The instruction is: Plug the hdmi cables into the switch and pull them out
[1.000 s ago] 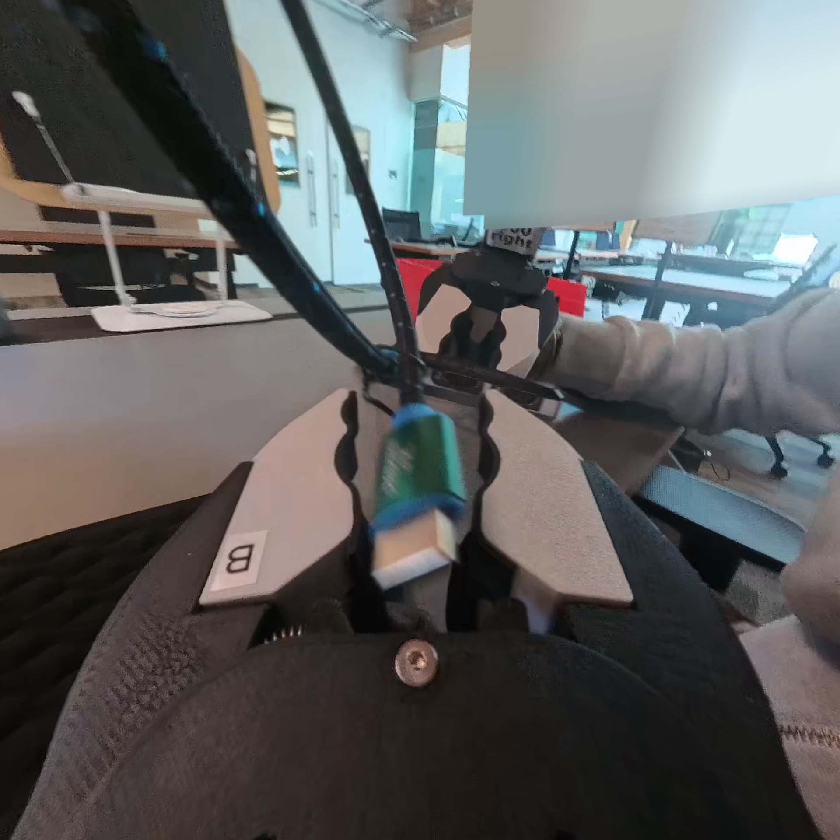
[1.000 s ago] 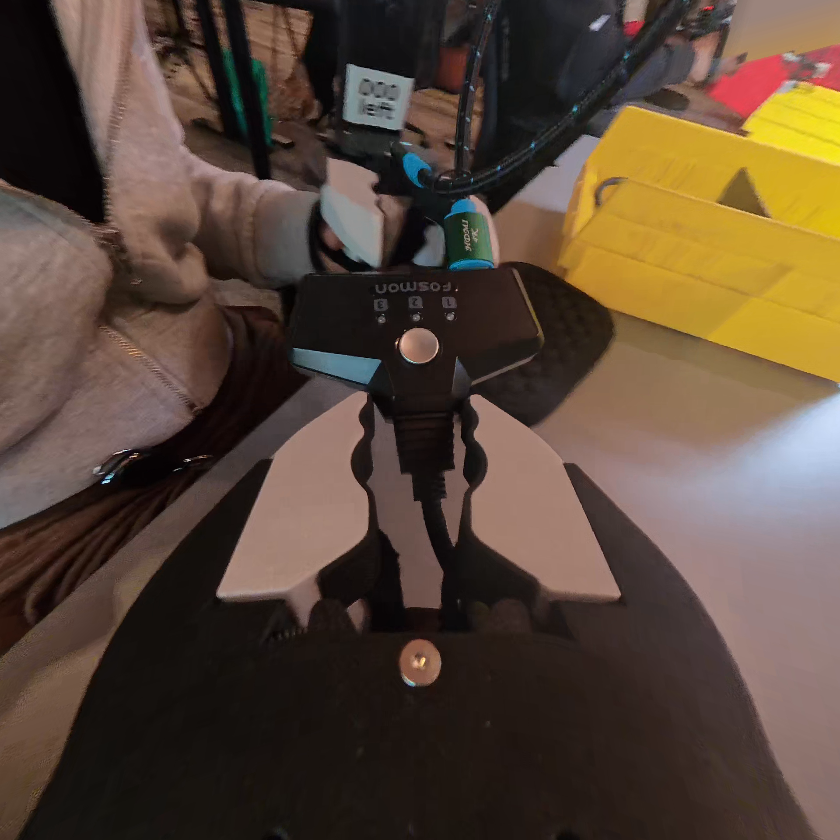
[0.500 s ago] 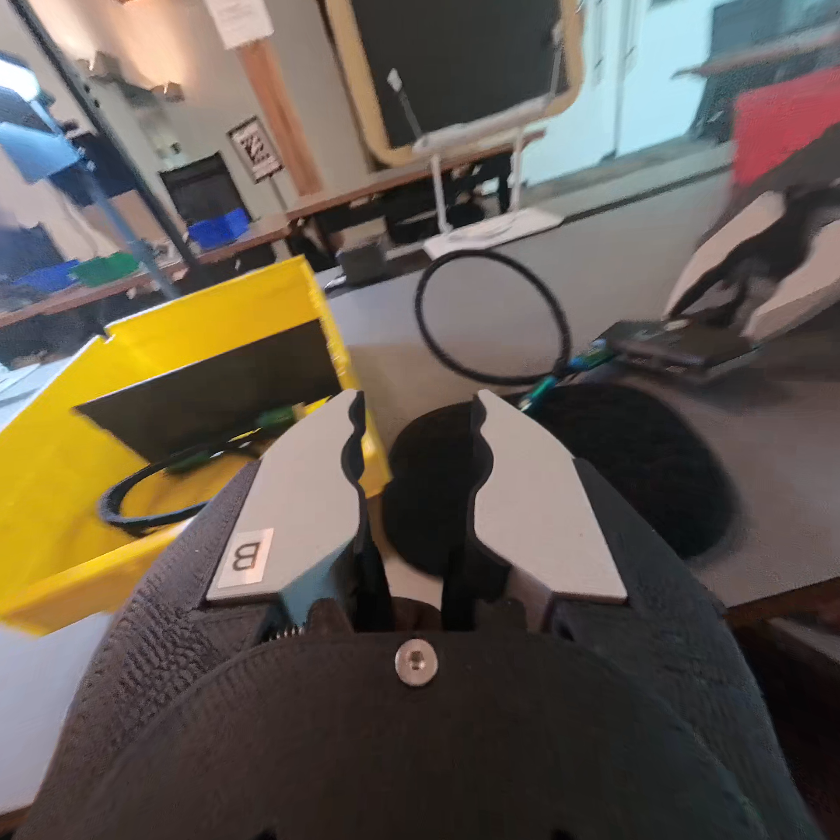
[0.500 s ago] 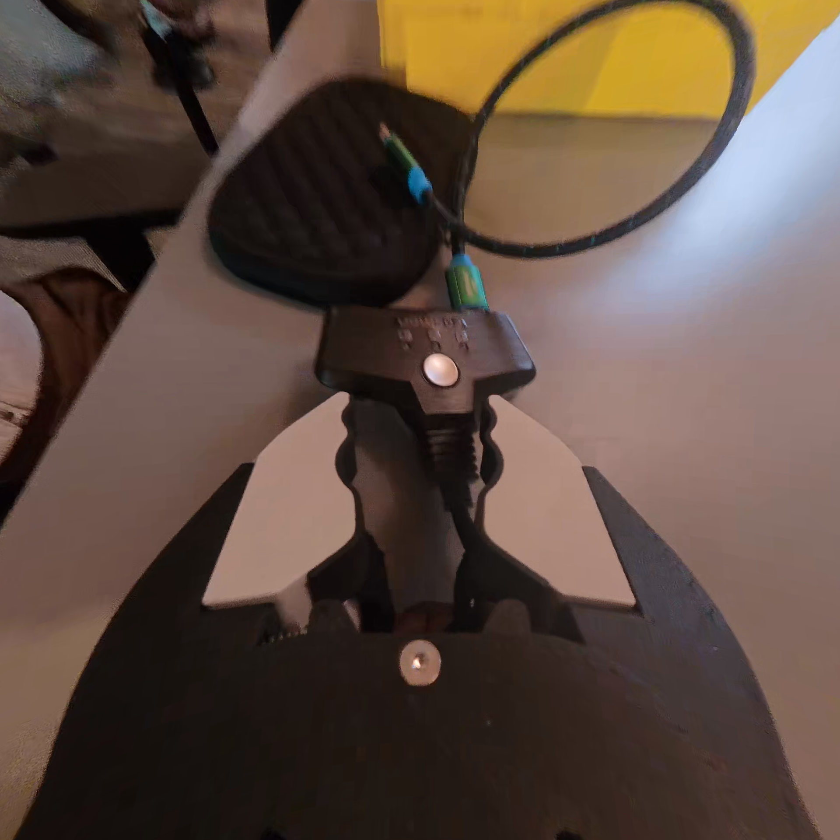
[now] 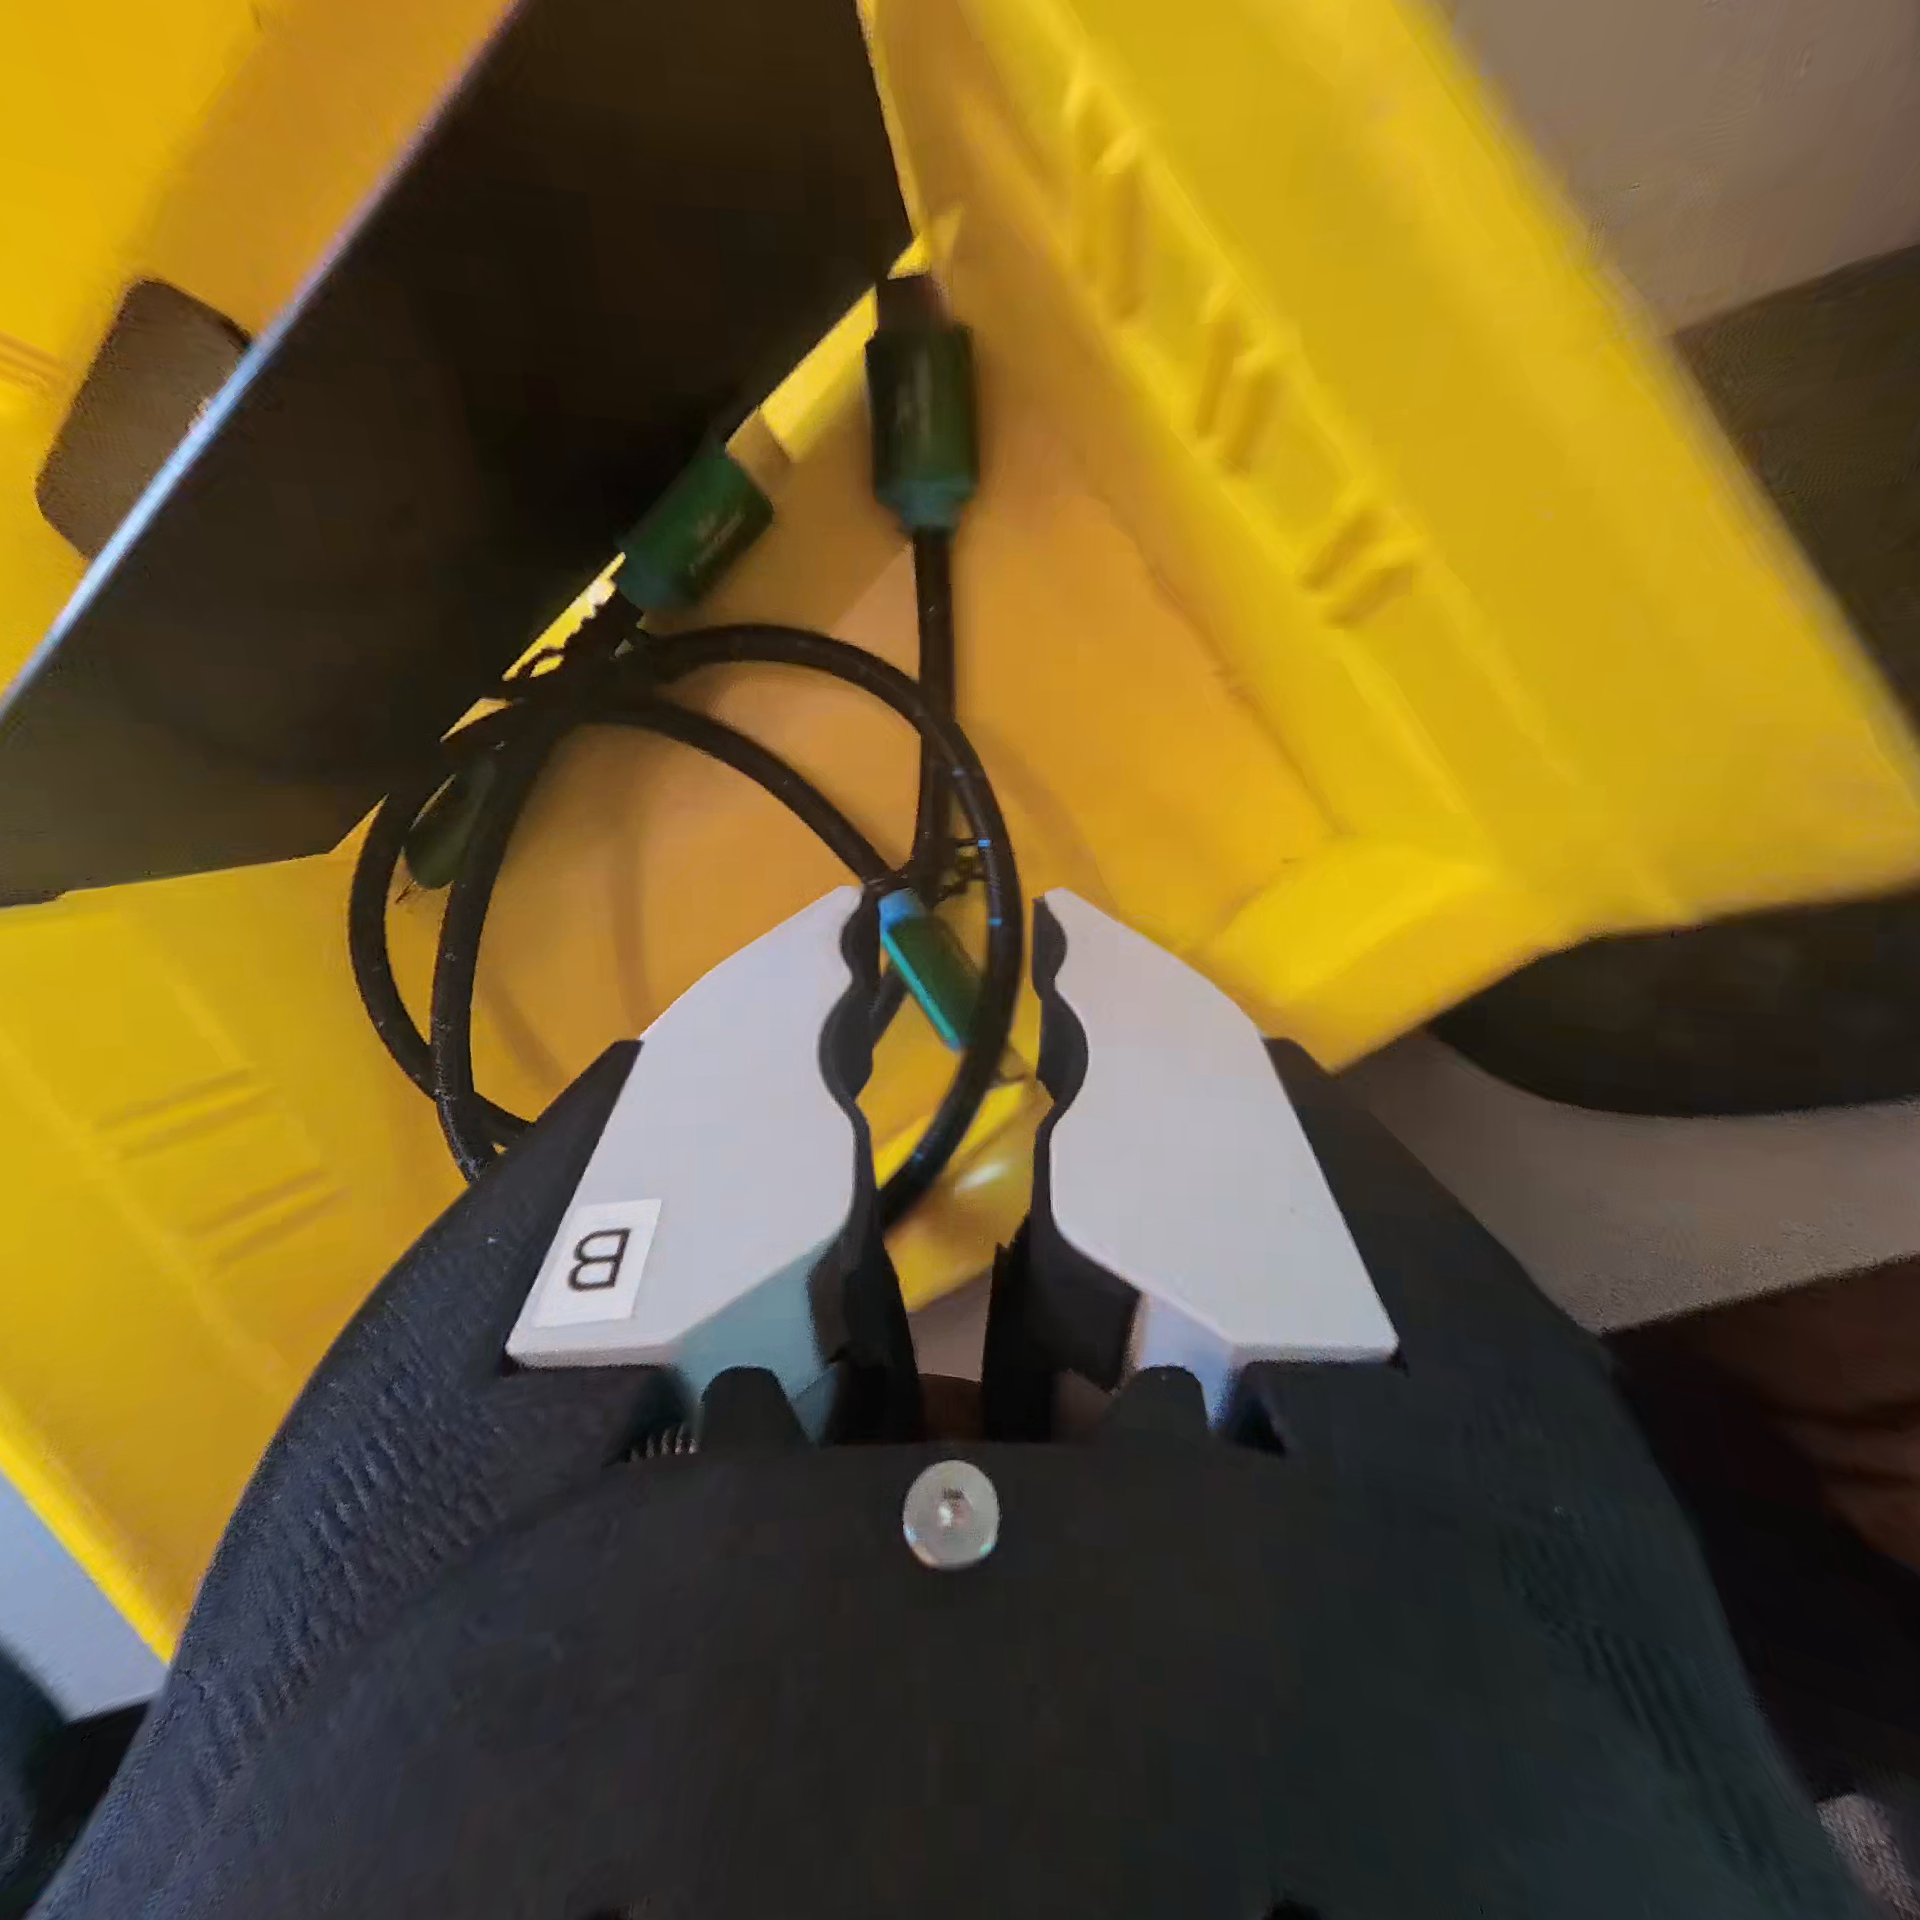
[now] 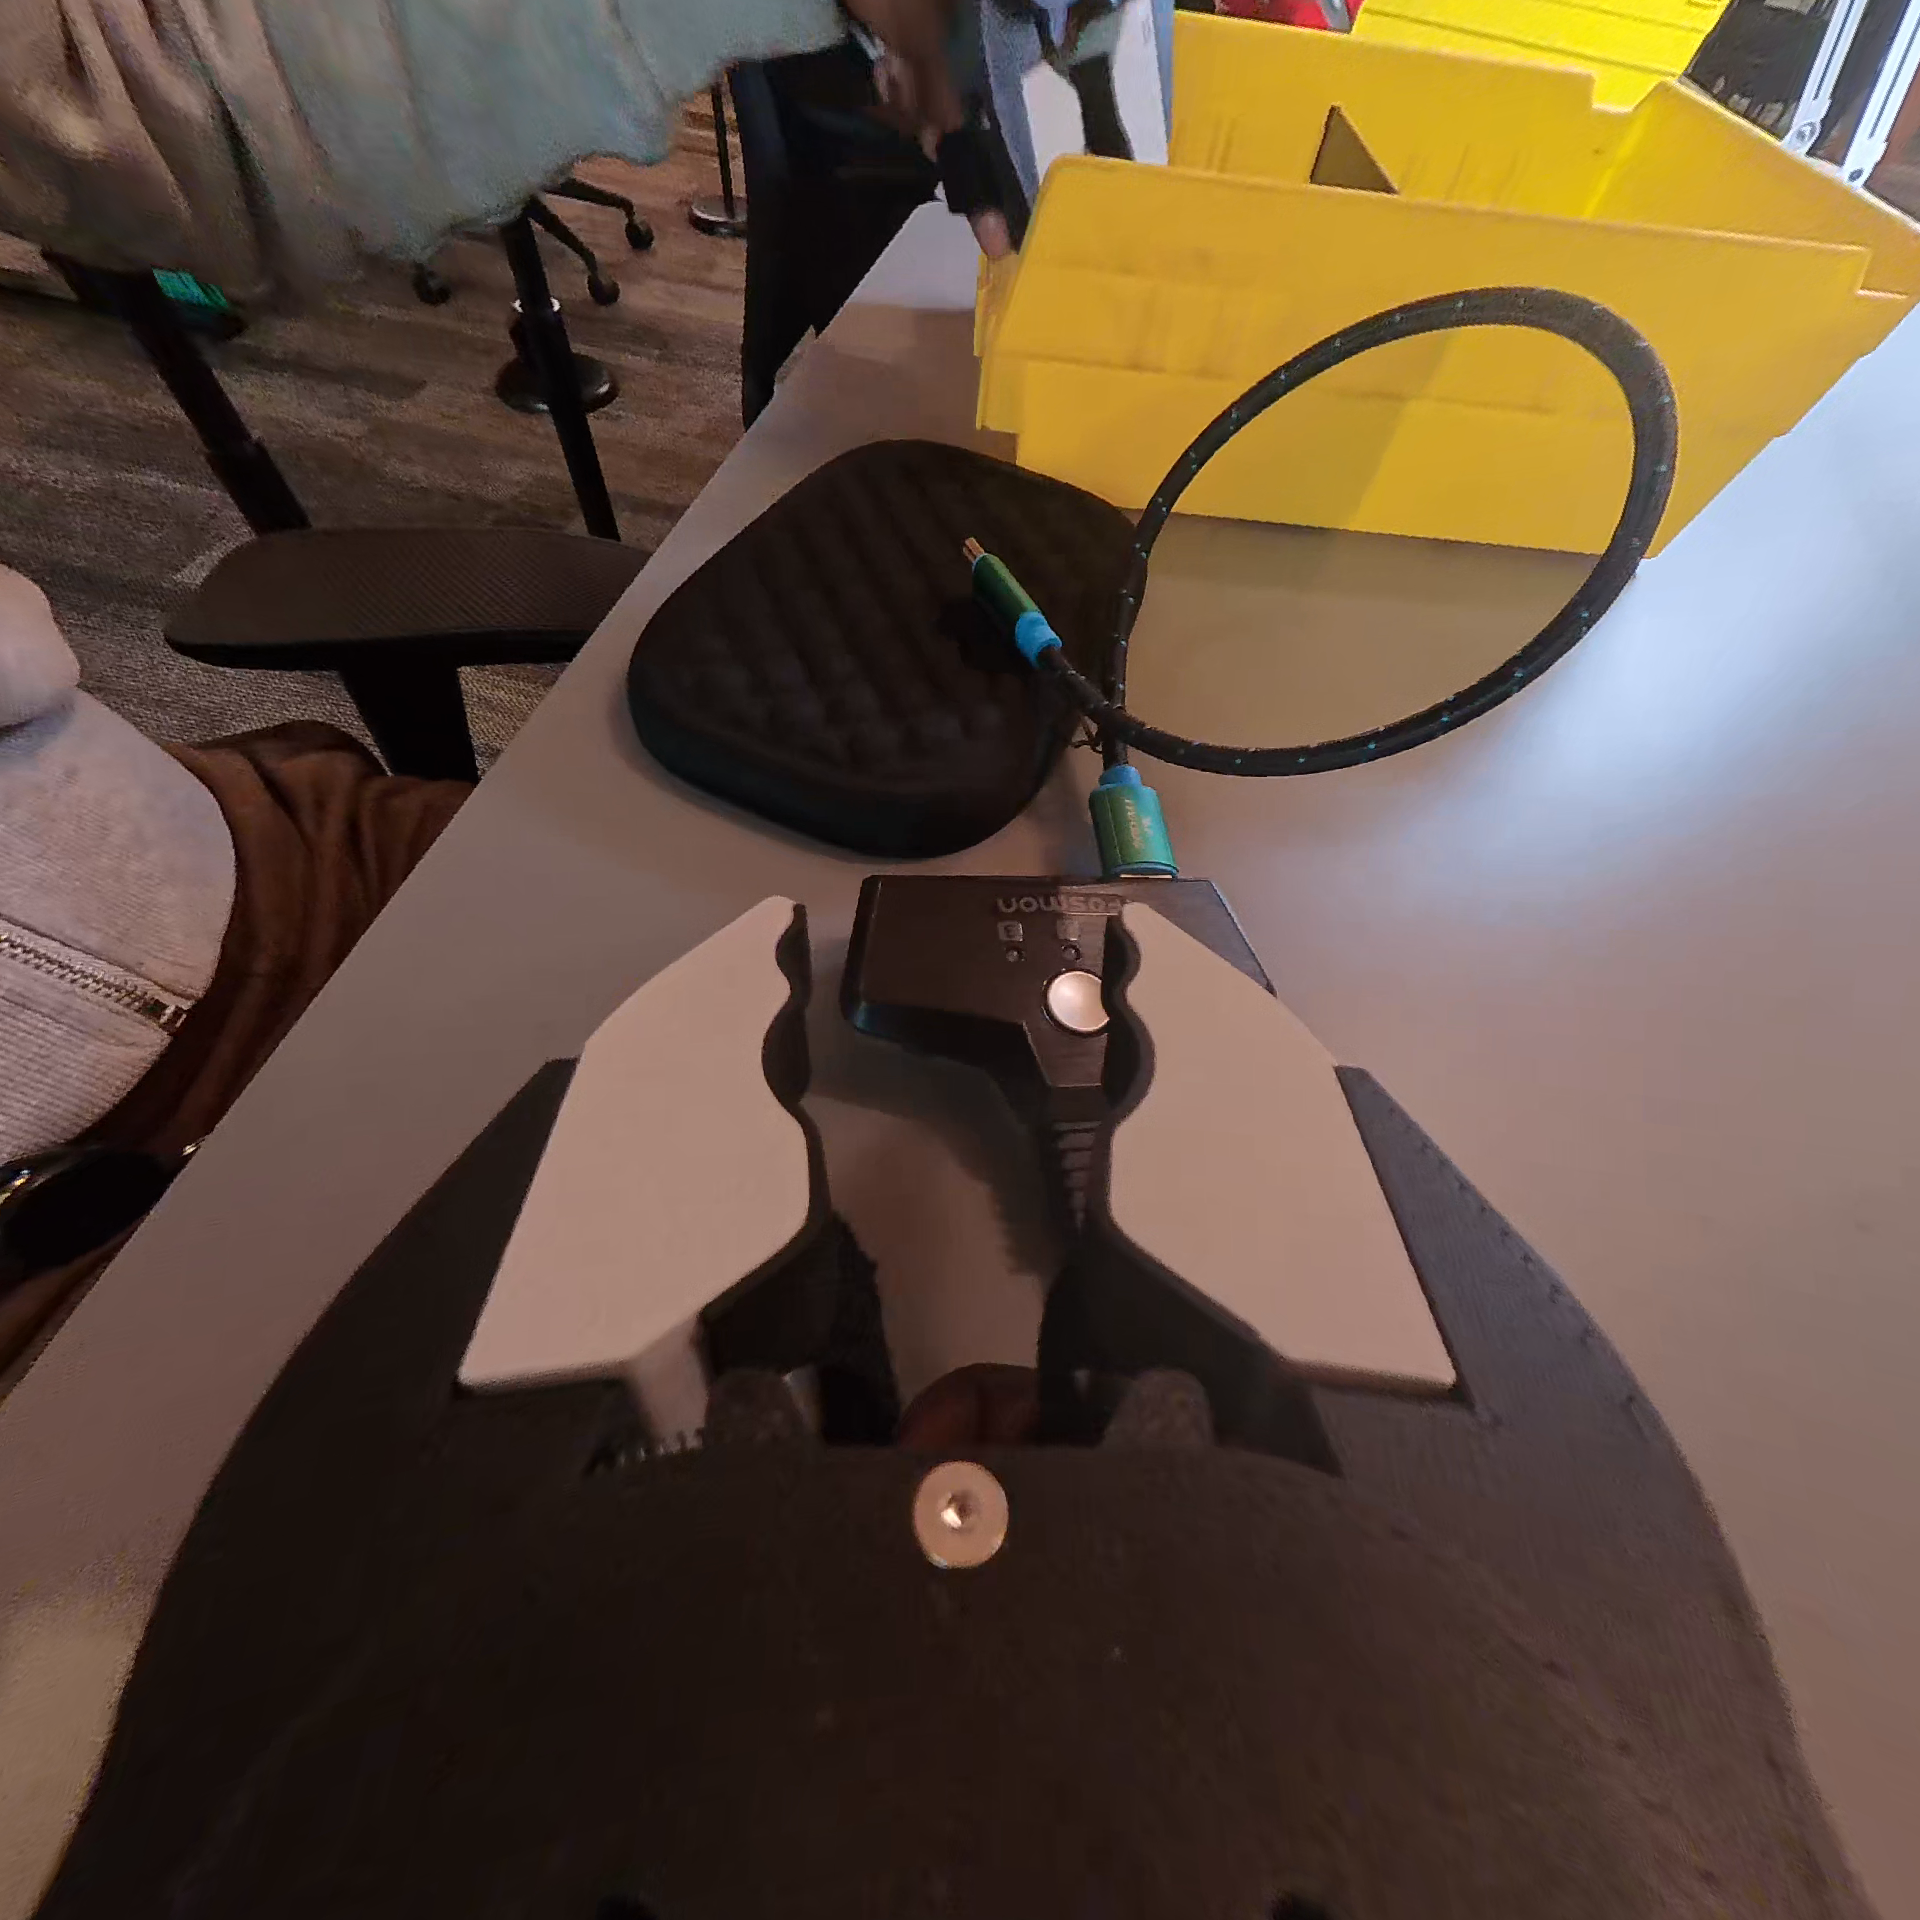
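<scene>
In the right wrist view the black switch point(image 6: 966, 966) lies on the grey table point(image 6: 1558, 1143). One green HDMI plug point(image 6: 1132, 831) sits in its far right port. That black braided cable point(image 6: 1621, 499) loops up, and its other green plug point(image 6: 1003, 597) rests on a black pad point(image 6: 852, 665). My right gripper point(image 6: 961, 909) is open, with the switch's tail close to its right finger point(image 6: 1226, 1143). In the left wrist view my left gripper point(image 5: 951, 899) is open over the yellow bin point(image 5: 1299, 520). A green plug point(image 5: 925, 977) lies below and between its fingers. Two more green plugs point(image 5: 920, 416) point(image 5: 696, 535) and coiled black cables point(image 5: 436, 935) lie in the bin.
A black divider point(image 5: 416, 416) crosses the bin in the left wrist view. The yellow bin point(image 6: 1351, 312) stands at the back of the table beyond the pad. A chair armrest point(image 6: 395, 613) and a person's sleeve point(image 6: 94, 883) are off the table's left edge.
My left gripper let go of the green plug, swung left from the switch and now hovers inside the yellow bin. My right gripper lowered the switch to the table and opened.
</scene>
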`<state>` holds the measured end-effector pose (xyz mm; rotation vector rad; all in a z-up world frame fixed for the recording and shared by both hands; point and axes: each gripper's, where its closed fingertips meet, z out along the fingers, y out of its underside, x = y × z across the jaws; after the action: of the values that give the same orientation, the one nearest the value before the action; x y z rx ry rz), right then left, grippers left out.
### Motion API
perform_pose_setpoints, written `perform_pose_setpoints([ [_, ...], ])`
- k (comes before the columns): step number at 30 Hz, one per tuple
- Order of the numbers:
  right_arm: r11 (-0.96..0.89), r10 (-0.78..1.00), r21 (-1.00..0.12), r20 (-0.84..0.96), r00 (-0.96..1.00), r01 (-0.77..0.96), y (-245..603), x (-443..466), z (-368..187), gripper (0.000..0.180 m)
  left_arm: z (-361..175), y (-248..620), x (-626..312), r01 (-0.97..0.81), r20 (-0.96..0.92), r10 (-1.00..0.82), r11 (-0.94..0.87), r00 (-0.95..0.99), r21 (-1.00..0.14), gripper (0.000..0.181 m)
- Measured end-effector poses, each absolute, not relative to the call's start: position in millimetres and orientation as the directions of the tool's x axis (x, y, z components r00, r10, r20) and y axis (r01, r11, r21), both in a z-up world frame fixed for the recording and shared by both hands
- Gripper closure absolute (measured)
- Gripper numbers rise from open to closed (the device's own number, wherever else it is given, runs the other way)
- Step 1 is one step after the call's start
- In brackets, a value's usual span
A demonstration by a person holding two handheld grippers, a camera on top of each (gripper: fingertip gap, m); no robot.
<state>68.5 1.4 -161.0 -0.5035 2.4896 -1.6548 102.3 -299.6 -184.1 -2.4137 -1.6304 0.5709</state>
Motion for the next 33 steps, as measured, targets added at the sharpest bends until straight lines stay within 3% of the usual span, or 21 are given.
perform_pose_setpoints([
  [1, 0.347, -0.332, -0.913, 0.096, -0.938, -0.216, 2, 68, -160, 0.126, -191, -304, 102, 0.867, -0.225, 0.915, -0.392, 0.334, -0.307, 0.154],
  [4, 0.333, -0.326, -0.918, 0.104, -0.94, -0.217, 3, 67, -157, 0.126, -186, -308, 99, 0.852, -0.292, 0.895, -0.423, 0.338, -0.309, 0.174],
  [9, 0.313, -0.315, -0.923, 0.12, -0.941, -0.223, 3, 65, -154, 0.127, -125, -313, 93, 0.708, -0.471, 0.865, -0.443, 0.175, -0.55, 0.174],
  [13, 0.304, -0.308, -0.921, 0.146, -0.94, -0.243, 0, 67, -154, 0.127, -51, -319, 106, 0.449, -0.571, 0.818, -0.482, -0.078, -0.752, 0.175],
  [17, 0.243, -0.294, -0.94, 0.163, -0.942, -0.238, -4, 72, -143, 0.129, 8, -280, 136, 0.051, -0.458, 0.872, -0.457, -0.173, -0.888, 0.176],
  [20, 0.192, -0.3, -0.957, 0.154, -0.942, -0.218, -6, 79, -135, 0.131, 25, -237, 157, -0.152, -0.408, 0.91, -0.415, -0.075, -0.897, 0.175],
  [24, 0.13, -0.32, -0.97, 0.155, -0.935, -0.205, -8, 91, -128, 0.131, 26, -173, 176, -0.34, -0.254, 0.95, -0.181, 0.183, -0.923, 0.175],
  [29, -0.03, -0.348, -0.989, 0.149, -0.925, -0.148, -5, 105, -106, 0.135, 6, -109, 191, -0.368, -0.071, 0.858, 0.141, 0.508, -0.919, 0.175],
  [33, -0.162, -0.401, -0.985, 0.124, -0.908, -0.063, 3, 114, -87, 0.136, -16, -82, 189, -0.288, 0.056, 0.762, 0.31, 0.646, -0.906, 0.175],
])
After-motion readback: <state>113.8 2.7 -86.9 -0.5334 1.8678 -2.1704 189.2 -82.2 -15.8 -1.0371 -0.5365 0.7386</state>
